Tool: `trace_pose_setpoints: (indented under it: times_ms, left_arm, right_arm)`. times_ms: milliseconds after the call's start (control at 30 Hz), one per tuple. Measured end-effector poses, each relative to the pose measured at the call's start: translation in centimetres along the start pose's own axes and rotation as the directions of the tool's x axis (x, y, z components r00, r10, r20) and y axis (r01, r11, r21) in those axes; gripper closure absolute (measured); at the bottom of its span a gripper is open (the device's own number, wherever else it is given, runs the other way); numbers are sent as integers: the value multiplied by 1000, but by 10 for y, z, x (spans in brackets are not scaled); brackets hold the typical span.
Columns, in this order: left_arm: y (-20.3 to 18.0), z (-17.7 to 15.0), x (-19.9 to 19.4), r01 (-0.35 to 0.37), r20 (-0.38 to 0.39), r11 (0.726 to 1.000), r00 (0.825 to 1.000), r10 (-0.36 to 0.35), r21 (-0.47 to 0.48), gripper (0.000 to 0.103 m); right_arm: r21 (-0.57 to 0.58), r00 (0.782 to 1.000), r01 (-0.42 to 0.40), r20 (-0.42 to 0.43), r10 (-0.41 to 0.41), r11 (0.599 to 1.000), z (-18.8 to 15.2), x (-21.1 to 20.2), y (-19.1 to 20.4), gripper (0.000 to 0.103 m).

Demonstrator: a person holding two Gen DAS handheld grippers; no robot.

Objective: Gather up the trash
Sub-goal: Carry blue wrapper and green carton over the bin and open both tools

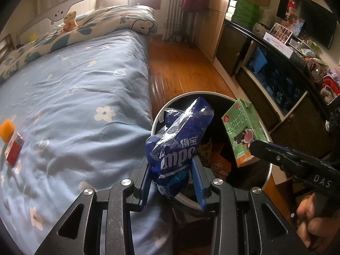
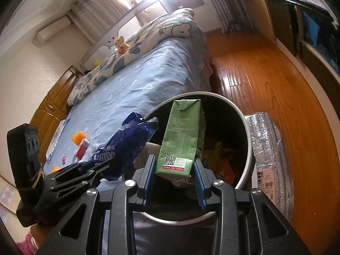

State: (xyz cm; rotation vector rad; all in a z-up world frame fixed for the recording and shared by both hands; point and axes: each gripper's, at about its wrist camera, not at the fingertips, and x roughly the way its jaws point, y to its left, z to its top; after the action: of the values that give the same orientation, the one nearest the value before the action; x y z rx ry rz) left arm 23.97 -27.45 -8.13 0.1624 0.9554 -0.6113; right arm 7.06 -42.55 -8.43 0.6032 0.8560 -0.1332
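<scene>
My left gripper (image 1: pixel 171 165) is shut on a crumpled blue plastic wrapper (image 1: pixel 178 140), which hangs over the near left rim of a round white trash bin (image 1: pixel 184 95). Beside it, my right gripper (image 2: pixel 174 165) is shut on the base of an upright green milk carton (image 2: pixel 182 136) above the bin's opening (image 2: pixel 248 131). Each view shows the other tool: the carton (image 1: pixel 242 131) in the right gripper (image 1: pixel 254 148), and the wrapper (image 2: pixel 127 144) in the left gripper (image 2: pixel 93 167). Orange and yellow packets lie in the dark bin.
A bed with a blue flowered sheet (image 1: pixel 80 97) runs along the bin's left; a red box (image 1: pixel 13 148) and an orange object (image 1: pixel 6 130) lie on it. A silver padded bag (image 2: pixel 269 148) sits right of the bin. Dark cabinets (image 1: pixel 276 89) line the wooden floor. A hand (image 1: pixel 308 218) grips the right tool.
</scene>
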Motion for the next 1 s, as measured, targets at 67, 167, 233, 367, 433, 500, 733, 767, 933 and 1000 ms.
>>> trace_pose_setpoints:
  times_ms: [67, 167, 233, 367, 433, 500, 733, 767, 933, 1000]
  left_arm:
    - [0, 1, 1, 11, -2, 1000, 1000, -11, -4, 66]
    - [-2, 1, 1, 29, -3, 1000, 1000, -29, -8, 57]
    - [-3, 0, 1, 34, -3, 999, 999, -34, -10, 49]
    - [-3, -1, 1, 44, -3, 999, 999, -44, -10, 46]
    - [-2, -3, 0, 51, -2, 999, 999, -51, -13, 45]
    - [0, -5, -1, 50, -2, 999, 999, -50, -16, 45]
    - [16, -18, -16, 64, 10, 996, 998, -63, -63, 41]
    - [20, -21, -19, 65, 16, 995, 998, -64, -75, 41]
    - [33, -33, -30, 74, 31, 991, 997, -71, -108, 39]
    - [36, -37, -35, 68, 39, 991, 997, -64, -113, 39]
  right_arm:
    - [6, 1000, -1, -4, 1, 1000, 1, 1, -2, 69]
    - [29, 1000, -6, -1, 6, 1000, 2, 1, -6, 65]
    - [50, 1000, -9, 2, 8, 999, 3, 1, -10, 63]
    - [56, 1000, -6, 16, 5, 998, 5, -4, -12, 60]
    - [55, 1000, -5, 21, 4, 998, 5, -6, -11, 60]
    - [50, 1000, -5, 24, 4, 999, 5, -7, -9, 59]
    - [19, 999, -3, 40, 2, 1000, 6, -10, 5, 51]
    - [12, 999, 0, 46, 0, 1000, 6, -11, 8, 49]
    - [-7, 997, -9, 79, 10, 1000, 7, -13, 22, 38]
    - [-12, 997, -18, 81, 19, 1000, 8, -12, 27, 38]
